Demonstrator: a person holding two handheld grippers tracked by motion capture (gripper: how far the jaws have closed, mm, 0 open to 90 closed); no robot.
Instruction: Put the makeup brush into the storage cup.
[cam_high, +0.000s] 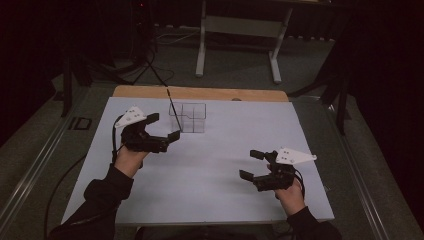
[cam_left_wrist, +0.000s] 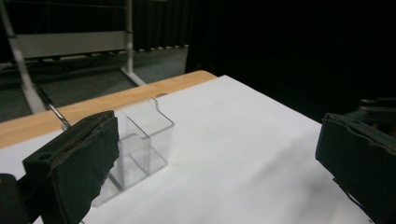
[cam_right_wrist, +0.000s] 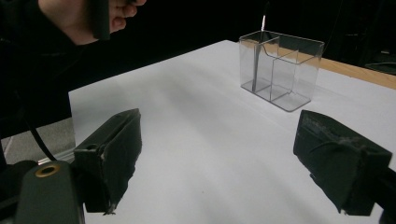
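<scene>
High view puts the clear plastic divided organiser box (cam_high: 188, 117) toward the far left of the white-covered worktop (cam_high: 220, 165), with a thin dark stick (cam_high: 173, 106) standing tilted in its left compartment and poking above the rim. The left gripper (cam_high: 164, 127) hovers just beside the box, jaws spread wide and holding nothing. The right gripper (cam_high: 251, 164) hangs well apart near the front right, also spread and empty. Judging by this, the stick is already placed, with little left beyond drawing both hands back.
</scene>
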